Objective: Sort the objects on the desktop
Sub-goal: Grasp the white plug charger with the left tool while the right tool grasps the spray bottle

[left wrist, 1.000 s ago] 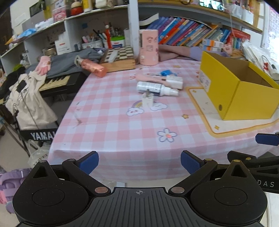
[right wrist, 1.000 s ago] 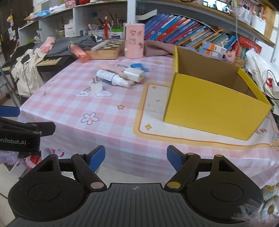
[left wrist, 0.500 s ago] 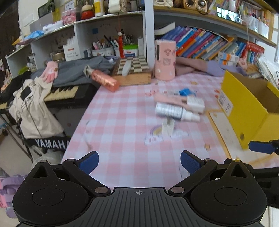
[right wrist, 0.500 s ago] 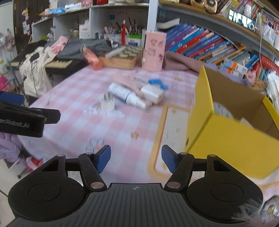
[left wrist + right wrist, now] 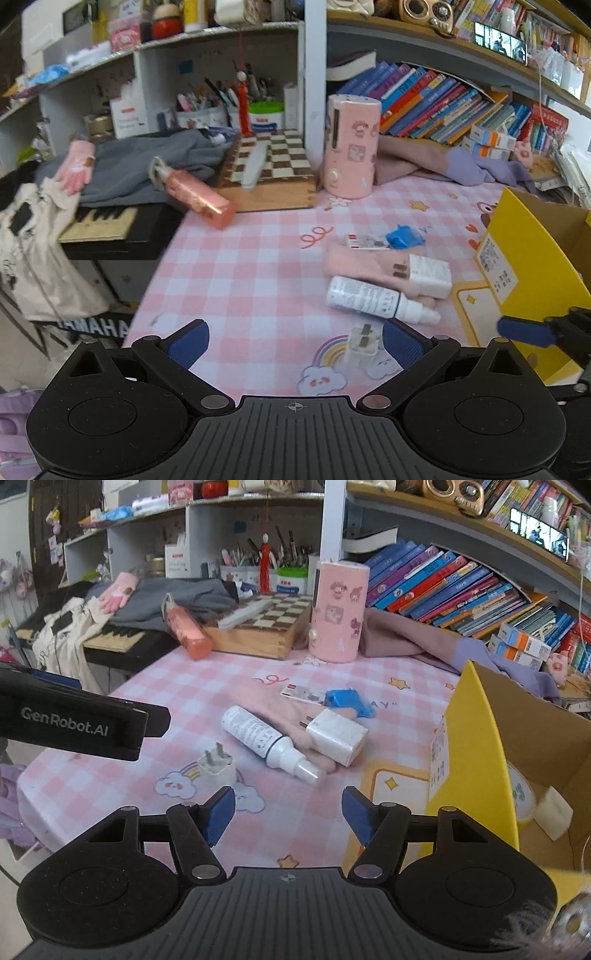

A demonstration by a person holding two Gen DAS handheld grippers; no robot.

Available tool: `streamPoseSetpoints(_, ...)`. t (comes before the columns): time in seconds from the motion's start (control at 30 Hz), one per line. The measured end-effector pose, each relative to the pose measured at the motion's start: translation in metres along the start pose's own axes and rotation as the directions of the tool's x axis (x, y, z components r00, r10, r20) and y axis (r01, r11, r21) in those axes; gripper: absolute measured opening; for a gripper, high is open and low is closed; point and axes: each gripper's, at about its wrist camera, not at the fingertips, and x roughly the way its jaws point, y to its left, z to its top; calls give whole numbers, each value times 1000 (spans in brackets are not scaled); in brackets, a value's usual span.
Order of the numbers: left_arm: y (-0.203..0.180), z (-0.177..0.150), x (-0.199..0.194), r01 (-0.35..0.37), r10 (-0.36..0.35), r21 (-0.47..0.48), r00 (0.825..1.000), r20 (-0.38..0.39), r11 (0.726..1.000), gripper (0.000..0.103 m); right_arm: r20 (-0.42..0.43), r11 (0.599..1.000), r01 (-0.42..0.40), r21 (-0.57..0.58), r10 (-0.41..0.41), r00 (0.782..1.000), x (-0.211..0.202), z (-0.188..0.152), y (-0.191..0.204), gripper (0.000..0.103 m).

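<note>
On the pink checked tablecloth lie a white spray bottle (image 5: 271,744) (image 5: 376,301), a white charger block (image 5: 337,736) (image 5: 428,275) on a pink cloth, a small white plug (image 5: 218,766) (image 5: 362,345), a card (image 5: 301,693) and a crumpled blue scrap (image 5: 347,699) (image 5: 404,236). The yellow cardboard box (image 5: 476,753) (image 5: 532,266) stands open at the right, with a tape roll (image 5: 519,794) inside. My left gripper (image 5: 295,341) is open and empty, hanging just short of the plug. My right gripper (image 5: 286,814) is open and empty, in front of the bottle and plug.
A pink cylinder (image 5: 338,611), a wooden chessboard box (image 5: 266,626) and a pink bottle (image 5: 186,629) stand at the table's back. Books and shelves fill the rear. A keyboard with clothes on it (image 5: 99,221) lies off the table's left edge.
Both grippers have come forward over the table toward the bottle and plug. The right gripper's jaws have narrowed somewhat. The box's inside has come into the right wrist view.
</note>
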Motion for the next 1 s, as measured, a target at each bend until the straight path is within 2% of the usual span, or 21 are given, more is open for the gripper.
streamPoseSetpoints(0.23,-13,5,26,76,-73,34,995,-73,997,99,-50,998,-18,-56,16,999,22,4,-4,63)
streamPoseSetpoints(0.43,-24,3,51,113,-100,85,985,-141,990,84,-84,995,-32,-93,25,996,33,6,-5,63)
streamPoseSetpoints(0.5,-27,2,60,125,-105,105,979,-173,987,71,-92,994,-40,-98,31,995,35,6,-5,63)
streamPoseSetpoints(0.53,-28,2,64,134,-112,113,977,-184,984,69,-95,994,-43,-101,34,995,36,6,-5,63)
streamPoseSetpoints(0.57,-29,3,68,141,-117,120,974,-194,983,60,-100,994,-43,-105,32,994,37,7,-5,61)
streamPoseSetpoints(0.6,-30,3,71,143,-115,128,972,-205,981,45,-108,993,-40,-110,28,994,39,7,-5,61)
streamPoseSetpoints(0.63,-31,4,74,149,-116,141,969,-217,979,41,-115,993,-46,-106,33,993,41,7,-6,61)
streamPoseSetpoints(0.7,-32,3,77,175,-136,151,962,-235,973,24,-117,994,-52,-96,41,992,43,8,-7,61)
streamPoseSetpoints(0.8,-27,3,76,178,-146,122,961,-237,976,24,-111,994,-56,-95,45,993,46,12,-7,60)
streamPoseSetpoints(1.0,8,6,56,146,-153,-49,968,-198,988,24,-102,993,-73,-91,63,993,57,22,-9,60)
